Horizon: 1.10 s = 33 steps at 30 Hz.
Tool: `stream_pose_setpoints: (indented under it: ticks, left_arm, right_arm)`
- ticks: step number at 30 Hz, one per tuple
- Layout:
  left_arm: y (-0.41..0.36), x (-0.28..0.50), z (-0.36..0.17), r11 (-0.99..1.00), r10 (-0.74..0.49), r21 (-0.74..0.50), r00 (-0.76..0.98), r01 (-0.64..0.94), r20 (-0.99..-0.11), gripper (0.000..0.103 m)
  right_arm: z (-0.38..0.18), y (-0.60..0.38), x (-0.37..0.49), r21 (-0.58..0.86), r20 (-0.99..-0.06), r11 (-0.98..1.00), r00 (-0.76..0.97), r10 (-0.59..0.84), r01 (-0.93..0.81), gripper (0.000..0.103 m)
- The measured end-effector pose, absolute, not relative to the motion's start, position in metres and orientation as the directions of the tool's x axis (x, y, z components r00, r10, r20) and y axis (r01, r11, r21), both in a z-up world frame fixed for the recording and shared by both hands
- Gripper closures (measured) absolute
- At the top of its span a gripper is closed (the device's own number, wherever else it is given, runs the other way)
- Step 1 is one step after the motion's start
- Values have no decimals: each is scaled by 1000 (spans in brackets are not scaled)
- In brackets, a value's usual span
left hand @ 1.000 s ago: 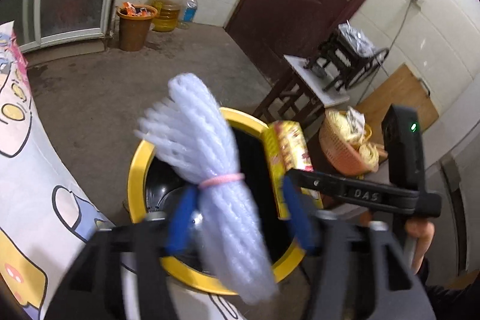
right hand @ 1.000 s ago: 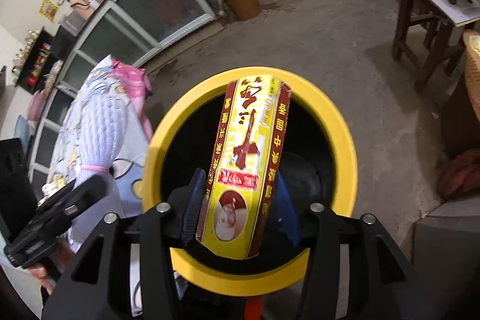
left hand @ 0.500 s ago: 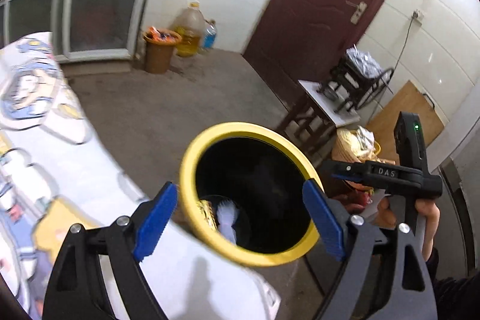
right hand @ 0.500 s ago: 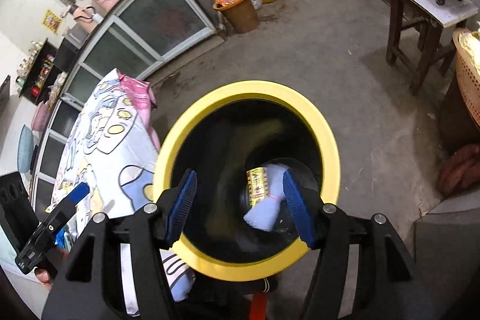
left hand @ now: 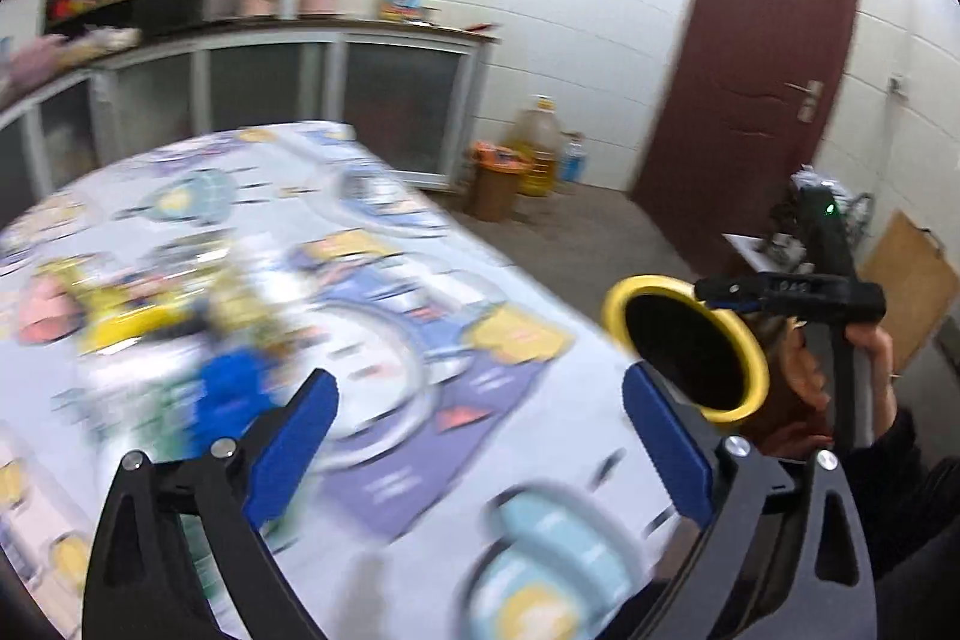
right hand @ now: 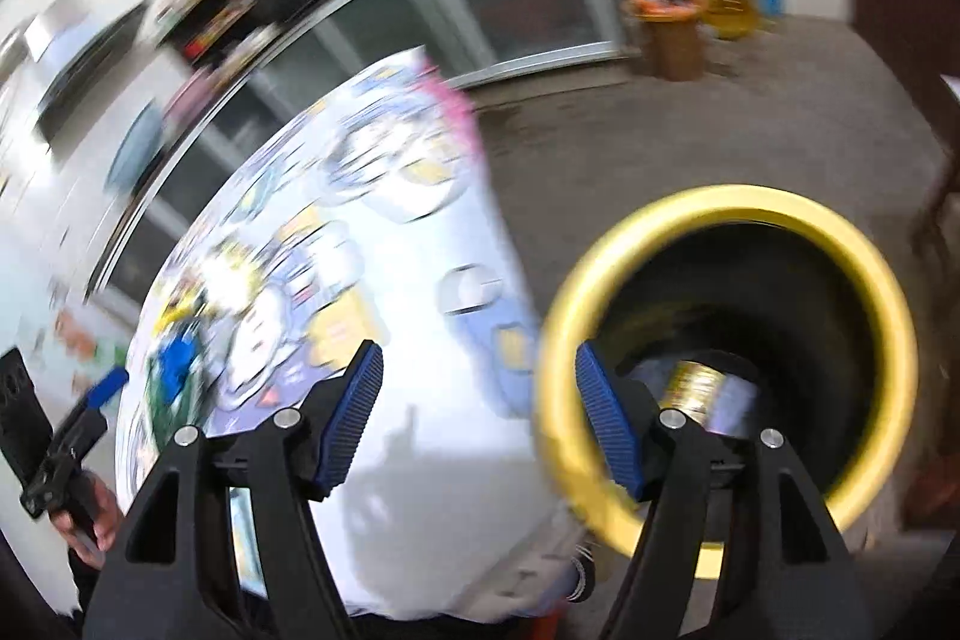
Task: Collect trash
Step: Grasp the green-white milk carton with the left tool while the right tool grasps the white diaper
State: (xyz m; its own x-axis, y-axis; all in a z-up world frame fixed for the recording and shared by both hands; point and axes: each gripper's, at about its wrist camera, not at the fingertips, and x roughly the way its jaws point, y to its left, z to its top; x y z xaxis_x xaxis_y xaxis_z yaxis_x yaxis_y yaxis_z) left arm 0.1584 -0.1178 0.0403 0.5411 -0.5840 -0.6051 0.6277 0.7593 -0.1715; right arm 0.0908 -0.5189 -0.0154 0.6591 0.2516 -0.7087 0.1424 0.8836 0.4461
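A yellow-rimmed black trash bin (right hand: 744,208) stands beside the table; a yellow wrapper (right hand: 696,391) lies at its bottom. The bin also shows in the left wrist view (left hand: 630,289). My left gripper (left hand: 480,430) is open and empty over the cartoon-print tablecloth (left hand: 390,340). Blurred trash, a blue piece (left hand: 228,388) and yellow pieces (left hand: 132,322), lies on the table ahead of it. My right gripper (right hand: 477,415) is open and empty, between the table edge and the bin. The right gripper shows in the left wrist view (left hand: 780,289).
A brown bucket (left hand: 495,181) and an oil jug (left hand: 540,142) stand by a glass-front cabinet (left hand: 336,100). A dark red door (left hand: 762,58) is at the right. A small table (left hand: 762,244) and a wooden board (left hand: 906,280) stand beyond the bin.
Both grippers dropped their items into the bin, opened, and swung left from the bin toward the table. The views are now blurred by motion.
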Motion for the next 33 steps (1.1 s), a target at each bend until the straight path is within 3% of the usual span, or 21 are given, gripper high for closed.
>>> stream_pose_setpoints:
  ticks: [9,17,33]
  left_arm:
    - [-16,152,24,883,-394,-88,627,460,-672,9]
    - [3,174,-8,901,-367,-121,585,417,-723,9]
    - [9,208,-34,901,-373,-171,511,399,-774,9]
  right_arm:
    - [-2,-393,157,303,-742,939,578,340,-163,39]
    - [6,-313,228,234,-749,921,545,376,-313,43]
    - [-24,-260,312,280,-803,904,437,405,-324,45]
